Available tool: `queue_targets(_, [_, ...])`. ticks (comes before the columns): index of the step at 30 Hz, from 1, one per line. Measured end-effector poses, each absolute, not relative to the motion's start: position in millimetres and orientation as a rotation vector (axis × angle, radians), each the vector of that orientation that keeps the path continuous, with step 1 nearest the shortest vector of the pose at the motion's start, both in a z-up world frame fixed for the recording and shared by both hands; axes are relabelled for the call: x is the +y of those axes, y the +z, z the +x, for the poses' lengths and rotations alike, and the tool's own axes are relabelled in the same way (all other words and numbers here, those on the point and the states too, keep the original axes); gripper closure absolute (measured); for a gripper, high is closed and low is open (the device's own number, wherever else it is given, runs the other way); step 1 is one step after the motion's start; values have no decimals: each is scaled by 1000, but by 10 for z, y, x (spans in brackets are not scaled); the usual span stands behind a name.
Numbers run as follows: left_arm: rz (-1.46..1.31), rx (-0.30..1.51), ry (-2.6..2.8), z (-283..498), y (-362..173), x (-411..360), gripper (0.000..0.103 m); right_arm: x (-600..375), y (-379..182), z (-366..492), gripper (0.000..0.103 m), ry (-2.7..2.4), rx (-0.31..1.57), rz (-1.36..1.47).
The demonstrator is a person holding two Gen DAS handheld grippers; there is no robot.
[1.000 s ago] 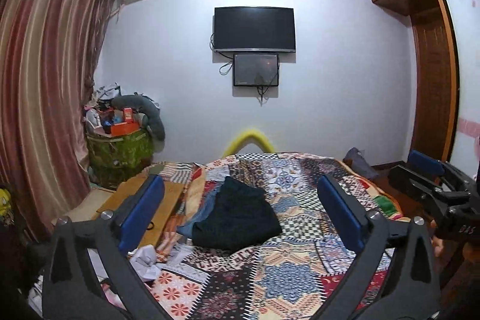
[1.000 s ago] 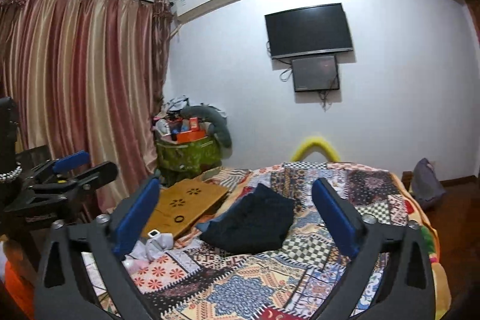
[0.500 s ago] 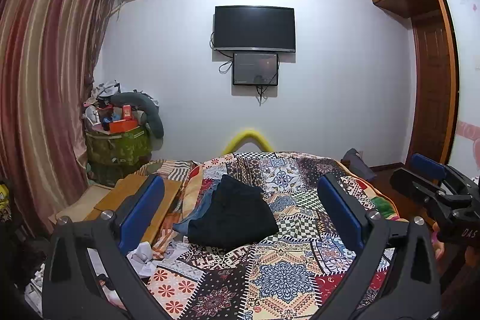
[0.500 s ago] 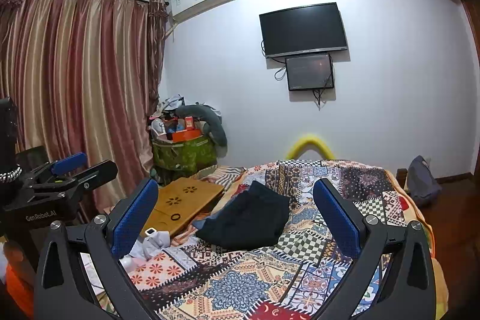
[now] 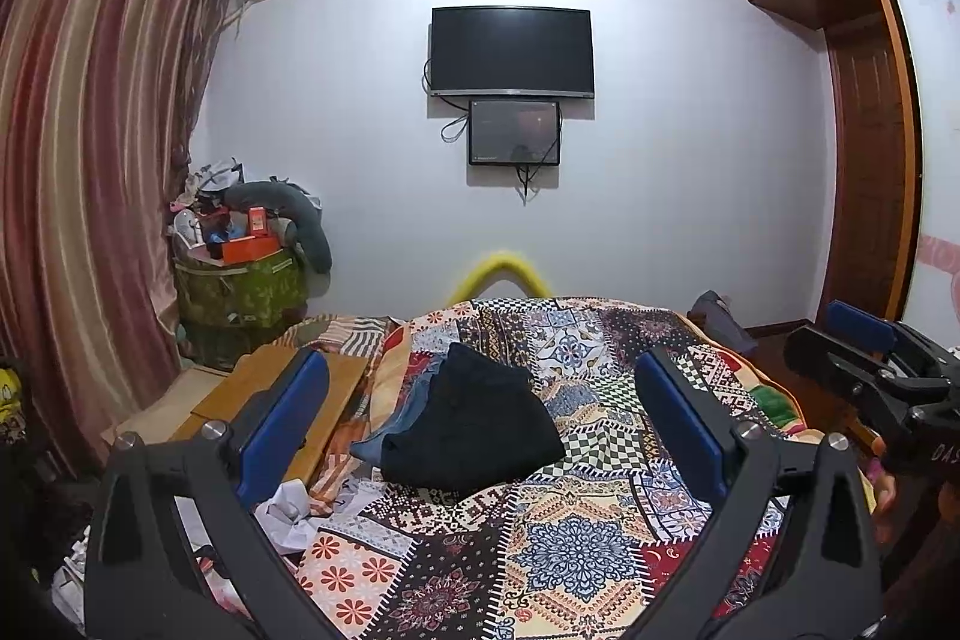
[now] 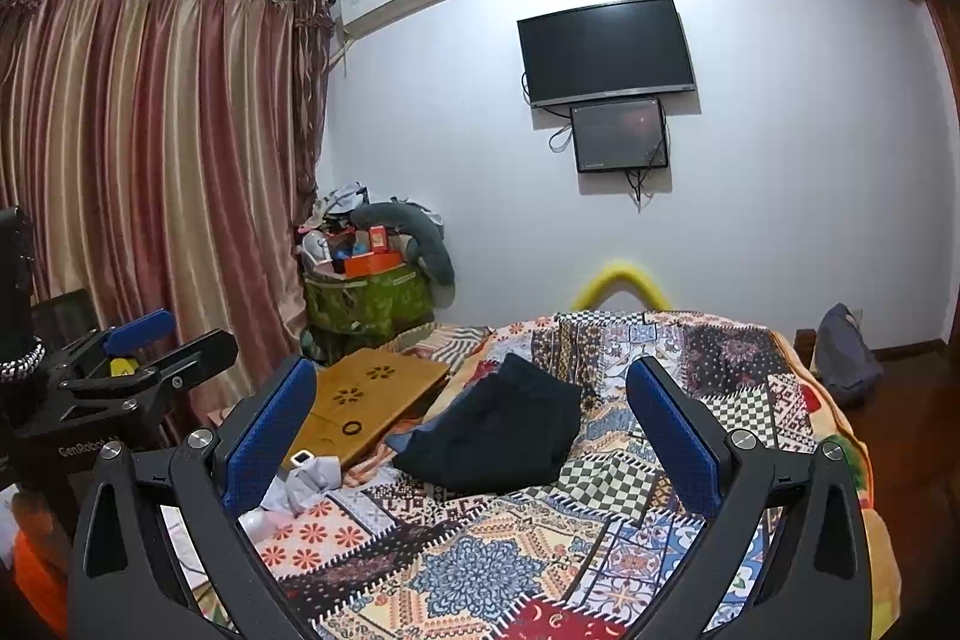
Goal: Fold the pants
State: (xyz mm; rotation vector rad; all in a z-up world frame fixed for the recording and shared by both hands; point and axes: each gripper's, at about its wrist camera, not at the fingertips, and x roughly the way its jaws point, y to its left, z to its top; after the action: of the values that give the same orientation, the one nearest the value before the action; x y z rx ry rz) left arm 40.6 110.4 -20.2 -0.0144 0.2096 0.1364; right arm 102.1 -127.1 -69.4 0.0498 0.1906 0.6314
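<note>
Both claws, the left gripper (image 5: 480,400) and right gripper (image 6: 471,397), are hanging released and empty above the folded dark pants (image 5: 480,430) lying on the patchwork quilt (image 5: 576,538), "GenRobot" partly readable on the left one.

Two tools, left tool (image 5: 480,424) and right tool (image 6: 471,421), each with two blue pads. Ahead of them: one bed (image 5: 576,538), one dark folded pants (image 5: 480,424), two wall screens, one wooden tray (image 6: 366,397).

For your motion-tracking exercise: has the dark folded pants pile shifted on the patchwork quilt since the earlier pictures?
No. The dark folded pants pile keeps its place on the patchwork quilt, beside the wooden lap desk.
</note>
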Motion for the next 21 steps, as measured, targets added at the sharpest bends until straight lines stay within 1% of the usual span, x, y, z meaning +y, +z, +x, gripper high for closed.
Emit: queue_targets(21, [-29, 230, 123, 470, -237, 1132, 0, -1325, -668, 1019, 0, 623, 196, 61])
